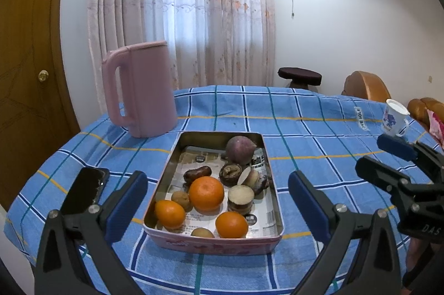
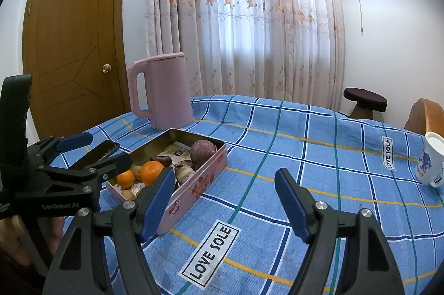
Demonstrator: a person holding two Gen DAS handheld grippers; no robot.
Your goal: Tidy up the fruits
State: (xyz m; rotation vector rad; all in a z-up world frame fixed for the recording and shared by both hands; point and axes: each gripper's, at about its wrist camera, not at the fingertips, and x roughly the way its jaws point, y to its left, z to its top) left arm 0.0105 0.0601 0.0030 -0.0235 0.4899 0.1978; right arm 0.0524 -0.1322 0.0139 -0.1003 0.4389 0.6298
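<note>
Fingers on your left gripper [image 1: 217, 207] stand wide apart and hold nothing, framing the tin [image 1: 213, 239] from the near side; your right gripper [image 2: 224, 200] is spread just as wide and empty, over bare cloth to the right of the tin.

All the fruit seems already to sit inside that tin: three oranges, the largest [image 1: 206, 193] in the middle, a smaller one [image 1: 169, 214] at the near left and another [image 1: 231, 224] at the near right. Behind them lie a round purple fruit [image 1: 240, 150], a dark date-like piece [image 1: 197, 174], some cut halves [image 1: 241, 197] and small brown fruits [image 1: 181, 200].

If you mean to lift an orange, I'd take one of the near pair, since they look freest. Come down from above, straddle it at its widest part and close gently; the skin is smooth and round, so an off-centre pinch may squirt it sideways. Watch the tin's near wall, which your lower finger could catch.

Around the tin, the table [image 2: 277, 156] wears a blue checked cloth that could rumple if dragged. A phone [image 1: 83, 190] lies just left of the tin, a pink kettle [image 1: 140, 89] stands behind it, and a mug [image 2: 428, 163] sits well apart on the right. Beyond are a curtain [image 2: 244, 17], a wooden door [image 2: 75, 53] and a stool [image 2: 365, 100].
</note>
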